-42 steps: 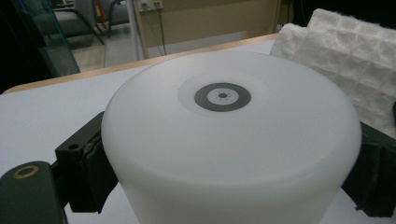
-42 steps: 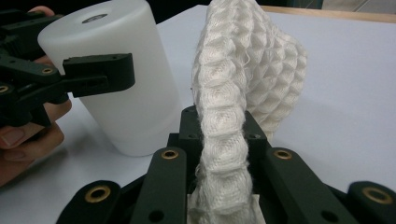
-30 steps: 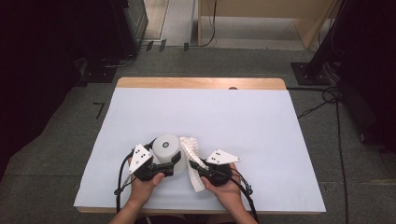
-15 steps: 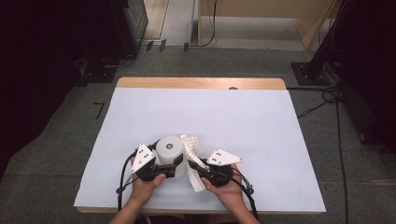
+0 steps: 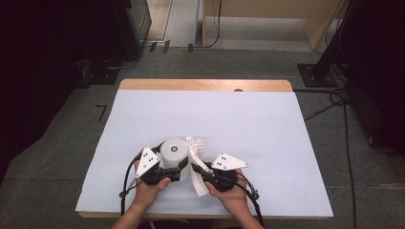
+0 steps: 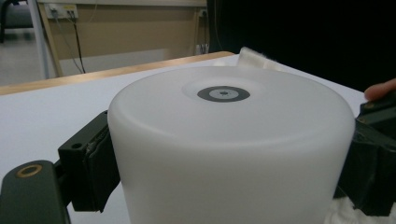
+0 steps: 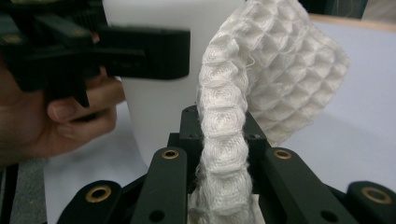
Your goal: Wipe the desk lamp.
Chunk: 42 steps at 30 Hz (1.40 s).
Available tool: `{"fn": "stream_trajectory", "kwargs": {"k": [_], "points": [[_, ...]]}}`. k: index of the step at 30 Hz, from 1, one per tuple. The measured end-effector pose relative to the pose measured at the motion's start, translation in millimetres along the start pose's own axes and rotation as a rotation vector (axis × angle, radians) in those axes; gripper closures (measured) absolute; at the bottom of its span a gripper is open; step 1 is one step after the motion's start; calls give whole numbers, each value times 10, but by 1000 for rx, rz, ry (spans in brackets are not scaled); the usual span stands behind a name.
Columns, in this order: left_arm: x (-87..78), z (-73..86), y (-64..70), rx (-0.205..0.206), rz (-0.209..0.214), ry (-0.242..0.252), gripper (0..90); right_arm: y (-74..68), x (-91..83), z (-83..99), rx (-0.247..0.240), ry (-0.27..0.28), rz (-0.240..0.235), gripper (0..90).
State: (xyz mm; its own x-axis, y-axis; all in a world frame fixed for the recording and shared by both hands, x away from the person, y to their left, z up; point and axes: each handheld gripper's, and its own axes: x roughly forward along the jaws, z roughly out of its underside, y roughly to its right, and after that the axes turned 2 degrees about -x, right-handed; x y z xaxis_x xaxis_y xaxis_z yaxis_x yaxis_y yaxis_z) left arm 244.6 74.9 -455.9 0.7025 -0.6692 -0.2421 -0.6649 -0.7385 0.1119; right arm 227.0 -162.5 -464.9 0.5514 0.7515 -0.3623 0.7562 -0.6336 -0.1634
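A white cylindrical container (image 5: pixel 173 151) (image 6: pixel 229 144) stands upright near the table's front edge, with a small grey disc on its flat top. My left gripper (image 5: pixel 175 168) is shut on its sides, one jaw pad on each flank. My right gripper (image 5: pixel 197 171) (image 7: pixel 223 140) is shut on a white waffle-weave cloth (image 5: pixel 196 160) (image 7: pixel 261 88). The cloth rises from the jaws and curls over beside the container's right side (image 7: pixel 154 116). In the right gripper view the left gripper's black jaw and the hand that holds it show at upper left.
The table is covered by a pale blue-white sheet (image 5: pixel 248 129), with a wooden strip (image 5: pixel 205 85) along the far edge. Dark equipment and cables stand on the floor around the table.
Both grippers, the container and the cloth have drifted slightly to the right along the front of the table. Both grips are unchanged.
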Motion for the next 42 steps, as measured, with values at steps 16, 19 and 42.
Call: {"fn": "stream_trajectory", "kwargs": {"k": [16, 19, 42], "points": [[62, 58, -80, 37, -39, -20, 89, 221, -121, 1, 48, 20, 108, 773], [67, 78, -94, 34, -45, -28, 89, 249, -136, 6, 51, 20, 117, 773], [61, 200, 299, 7, -328, -105, 46, 264, 82, 37, 47, -20, 82, 770]]}}
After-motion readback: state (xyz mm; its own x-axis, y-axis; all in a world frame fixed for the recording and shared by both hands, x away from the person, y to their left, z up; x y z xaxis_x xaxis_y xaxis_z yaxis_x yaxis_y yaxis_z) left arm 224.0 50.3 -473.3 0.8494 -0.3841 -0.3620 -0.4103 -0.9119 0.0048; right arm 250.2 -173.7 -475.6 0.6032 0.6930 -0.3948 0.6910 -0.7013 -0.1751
